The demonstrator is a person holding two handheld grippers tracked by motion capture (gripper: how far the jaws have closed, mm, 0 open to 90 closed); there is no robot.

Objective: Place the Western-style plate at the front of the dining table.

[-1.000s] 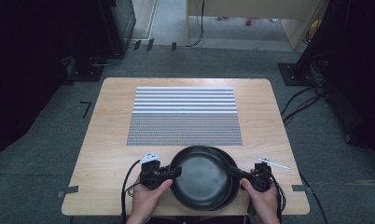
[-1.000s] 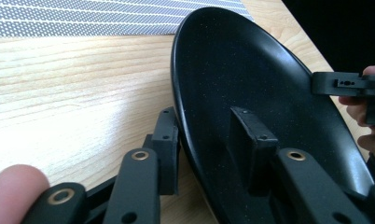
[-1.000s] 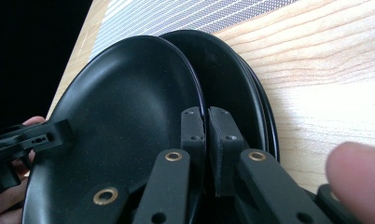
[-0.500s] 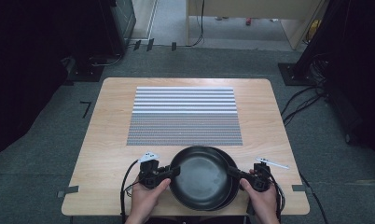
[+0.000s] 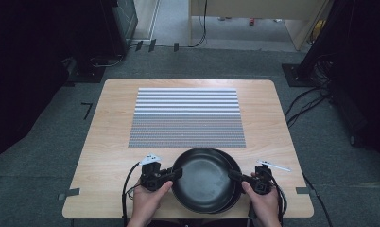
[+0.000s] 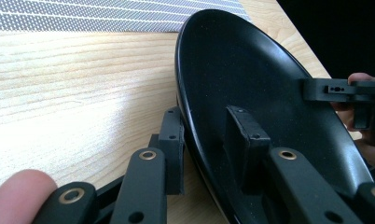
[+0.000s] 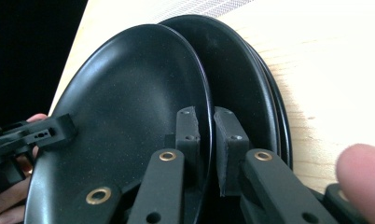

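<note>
At the table's (image 5: 107,142) near edge, both grippers' fingers (image 6: 244,135) (image 7: 188,133) clench opposite rims of the top plate (image 5: 202,179), round, glossy black.

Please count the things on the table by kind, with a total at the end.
Black plates: at least 2, top plate over a lower plate; further rims hint at more
Striped mats: 1, mat
Grippers: 2, left gripper, right gripper
Total: at least 5
</note>
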